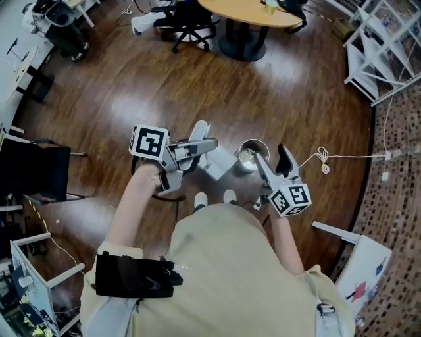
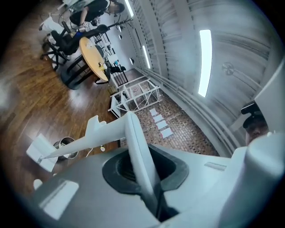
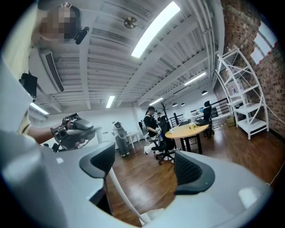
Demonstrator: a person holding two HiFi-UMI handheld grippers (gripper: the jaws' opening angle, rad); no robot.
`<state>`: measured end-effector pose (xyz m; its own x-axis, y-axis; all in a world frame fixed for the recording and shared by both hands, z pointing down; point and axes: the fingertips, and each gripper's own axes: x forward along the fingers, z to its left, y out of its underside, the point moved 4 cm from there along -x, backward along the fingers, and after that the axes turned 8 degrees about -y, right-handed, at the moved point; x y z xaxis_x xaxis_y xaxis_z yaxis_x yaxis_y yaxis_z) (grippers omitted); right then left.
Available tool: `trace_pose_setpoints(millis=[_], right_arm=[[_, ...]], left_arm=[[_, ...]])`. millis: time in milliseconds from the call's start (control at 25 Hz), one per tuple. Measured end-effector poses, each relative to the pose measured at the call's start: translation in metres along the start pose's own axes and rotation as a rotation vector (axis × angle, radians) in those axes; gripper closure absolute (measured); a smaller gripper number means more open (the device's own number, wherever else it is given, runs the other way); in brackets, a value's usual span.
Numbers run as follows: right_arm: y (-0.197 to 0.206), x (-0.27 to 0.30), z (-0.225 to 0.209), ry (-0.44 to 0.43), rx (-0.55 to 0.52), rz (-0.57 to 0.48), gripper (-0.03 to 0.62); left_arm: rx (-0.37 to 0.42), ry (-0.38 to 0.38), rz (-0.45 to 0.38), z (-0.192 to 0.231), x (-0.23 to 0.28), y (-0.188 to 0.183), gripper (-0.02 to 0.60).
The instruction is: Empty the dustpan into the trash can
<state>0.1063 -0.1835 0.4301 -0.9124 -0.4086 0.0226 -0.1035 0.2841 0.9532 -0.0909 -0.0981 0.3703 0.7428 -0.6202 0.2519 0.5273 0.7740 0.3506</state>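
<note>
In the head view my left gripper is shut on the long white handle of the dustpan, whose pan hangs beside the round metal trash can on the floor. The left gripper view shows the handle clamped between the pads, running out to the pan near the can. My right gripper is held just right of the can. Its jaws stand apart over bare floor, and a thin white rod runs along the left pad.
A round wooden table and office chairs stand ahead on the wood floor. A white shelf rack is at the right, where the floor turns to brick. A white cable lies right of the can. A dark chair is at the left.
</note>
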Motion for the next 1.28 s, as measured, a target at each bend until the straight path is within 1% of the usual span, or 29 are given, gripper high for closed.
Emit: trace_pose_setpoints(millis=[80,160,240,280,360,480,600,640,720,800,880,920,1000,1040,1080,1160,1200,1280], right_arm=[[0.006,0.014,0.012,-0.045,0.003,0.019,0.192],[0.012,0.026,0.025,-0.091,0.007,0.041,0.192],[0.019,0.037,0.038,-0.136,0.006,0.063,0.192],[0.022,0.041,0.044,-0.154,0.008,0.073,0.192],[0.029,0.050,0.055,-0.180,0.013,0.090,0.192],[0.035,0.058,0.071,-0.214,0.009,0.115,0.192],[0.039,0.059,0.072,-0.226,0.005,0.134,0.192],[0.041,0.058,0.070,-0.223,0.010,0.141,0.192],[0.046,0.056,0.067,-0.215,0.020,0.158,0.192],[0.048,0.056,0.066,-0.211,0.023,0.171,0.192],[0.048,0.056,0.065,-0.213,0.018,0.176,0.192],[0.047,0.057,0.064,-0.214,0.016,0.178,0.192],[0.046,0.057,0.061,-0.214,0.016,0.186,0.192],[0.048,0.058,0.059,-0.216,0.017,0.192,0.192],[0.050,0.058,0.057,-0.220,0.018,0.199,0.192],[0.056,0.063,0.057,-0.238,0.024,0.214,0.191],[0.060,0.067,0.059,-0.250,0.028,0.220,0.192],[0.066,0.077,0.064,-0.277,0.035,0.229,0.192]], left_arm=[[0.055,-0.079,-0.031,0.022,-0.023,0.010,0.565],[0.084,-0.161,-0.082,0.050,-0.041,0.020,0.561],[0.076,-0.247,-0.137,0.085,-0.059,0.030,0.549],[0.067,-0.278,-0.162,0.105,-0.069,0.035,0.551],[0.049,-0.316,-0.210,0.145,-0.088,0.044,0.564],[0.033,-0.380,-0.262,0.200,-0.114,0.065,0.563],[0.026,-0.429,-0.310,0.241,-0.129,0.084,0.563],[0.020,-0.454,-0.323,0.255,-0.133,0.090,0.563],[-0.003,-0.527,-0.341,0.288,-0.145,0.106,0.563],[-0.045,-0.627,-0.335,0.322,-0.161,0.130,0.566],[-0.092,-0.734,-0.309,0.350,-0.177,0.161,0.569],[-0.114,-0.770,-0.308,0.359,-0.184,0.176,0.566],[-0.134,-0.808,-0.326,0.365,-0.192,0.198,0.572],[-0.126,-0.833,-0.318,0.366,-0.194,0.207,0.578],[-0.107,-0.872,-0.283,0.367,-0.194,0.217,0.577],[-0.056,-0.983,-0.172,0.371,-0.198,0.236,0.569],[-0.040,-1.033,-0.138,0.373,-0.202,0.242,0.549],[-0.042,-1.097,-0.141,0.376,-0.213,0.250,0.531]])
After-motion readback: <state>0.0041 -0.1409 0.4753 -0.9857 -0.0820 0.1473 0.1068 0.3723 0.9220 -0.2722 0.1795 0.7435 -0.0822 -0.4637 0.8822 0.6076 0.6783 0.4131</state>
